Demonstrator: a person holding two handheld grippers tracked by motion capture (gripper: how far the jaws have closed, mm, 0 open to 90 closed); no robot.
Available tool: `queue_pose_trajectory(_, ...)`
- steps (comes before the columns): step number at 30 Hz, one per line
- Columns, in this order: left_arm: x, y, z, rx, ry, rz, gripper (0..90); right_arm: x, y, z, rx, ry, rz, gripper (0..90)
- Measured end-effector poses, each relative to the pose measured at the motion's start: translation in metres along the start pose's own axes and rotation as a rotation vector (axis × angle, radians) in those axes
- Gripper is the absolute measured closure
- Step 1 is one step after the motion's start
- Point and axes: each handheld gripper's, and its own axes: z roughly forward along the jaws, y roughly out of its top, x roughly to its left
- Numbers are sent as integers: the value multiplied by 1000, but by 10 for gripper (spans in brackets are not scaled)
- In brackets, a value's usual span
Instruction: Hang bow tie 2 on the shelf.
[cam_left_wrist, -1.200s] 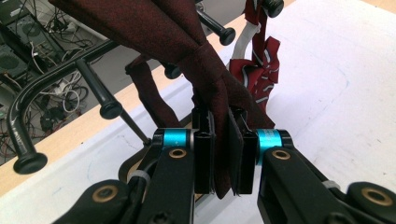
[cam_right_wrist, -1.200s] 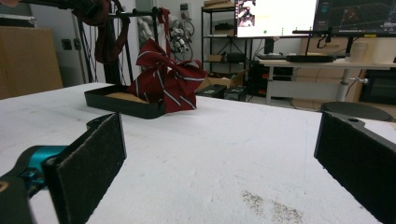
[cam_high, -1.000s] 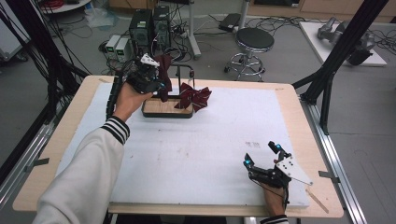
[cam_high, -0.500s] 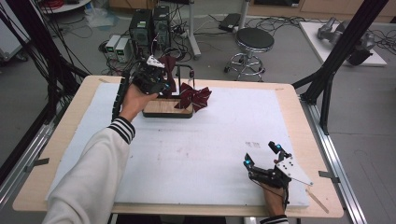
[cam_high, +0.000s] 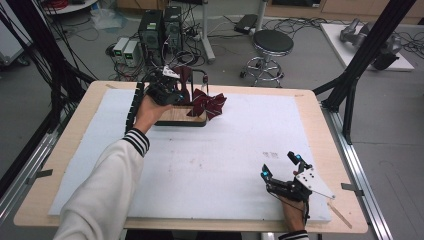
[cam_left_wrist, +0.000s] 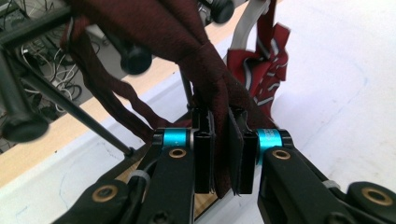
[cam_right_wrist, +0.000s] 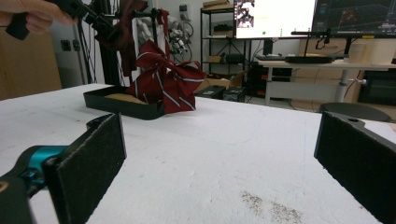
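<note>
Left gripper (cam_left_wrist: 223, 161) jaws pinching dark maroon fabric (cam_left_wrist: 205, 65) w/ striped bow (cam_left_wrist: 261, 77) behind.

Plain dark maroon bow tie (cam_left_wrist: 205, 70); red bow tie (cam_right_wrist: 166, 84) with grey-white stripes; black tray (cam_right_wrist: 122, 108) with tan wooden floor; white mat (cam_high: 225, 165).

Matt dark-red cloth bow (cam_left_wrist: 205, 70), striped cloth bow (cam_high: 208, 103), wooden-floored tray (cam_high: 181, 117)

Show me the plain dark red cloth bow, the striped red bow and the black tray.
plain dark red cloth bow (cam_left_wrist: 205, 60), left gripper view, knot
striped red bow (cam_high: 208, 104), high view, centre
black tray (cam_right_wrist: 122, 109), right gripper view, front wall
</note>
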Motion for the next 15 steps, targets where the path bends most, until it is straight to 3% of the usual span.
queue_pose_trajectory(15,8,-7,19,27,12,-18,819,0,0,0,1,-3,1,12)
